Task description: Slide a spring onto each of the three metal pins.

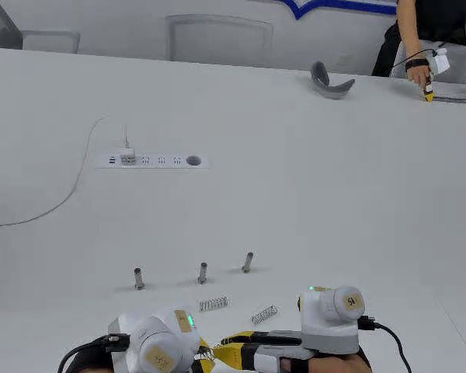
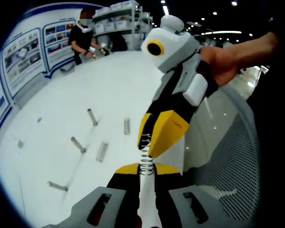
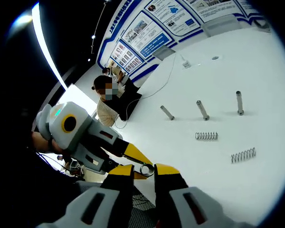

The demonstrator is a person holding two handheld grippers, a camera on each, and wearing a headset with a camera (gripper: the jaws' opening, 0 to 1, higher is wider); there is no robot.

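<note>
Three metal pins (image 1: 139,278) (image 1: 203,273) (image 1: 248,263) stand upright in a row on the white table (image 1: 311,194). Two springs (image 1: 213,304) (image 1: 264,314) lie flat just in front of them. A third spring (image 2: 145,154) is held in the air between both grippers, near the table's front edge. My left gripper (image 2: 146,169) is shut on its near end. My right gripper (image 3: 146,171) is shut across it, so the coil's end shows as a ring (image 3: 147,169) between its yellow tips. In the head view the left gripper (image 1: 204,351) and right gripper (image 1: 227,351) meet tip to tip.
A power strip (image 1: 151,161) with a plug and a thin cable (image 1: 70,190) lies mid-table. A grey curved object (image 1: 330,81) rests at the far right. A person (image 1: 435,39) works with grippers at the far right edge. Chair backs (image 1: 217,35) stand behind the table.
</note>
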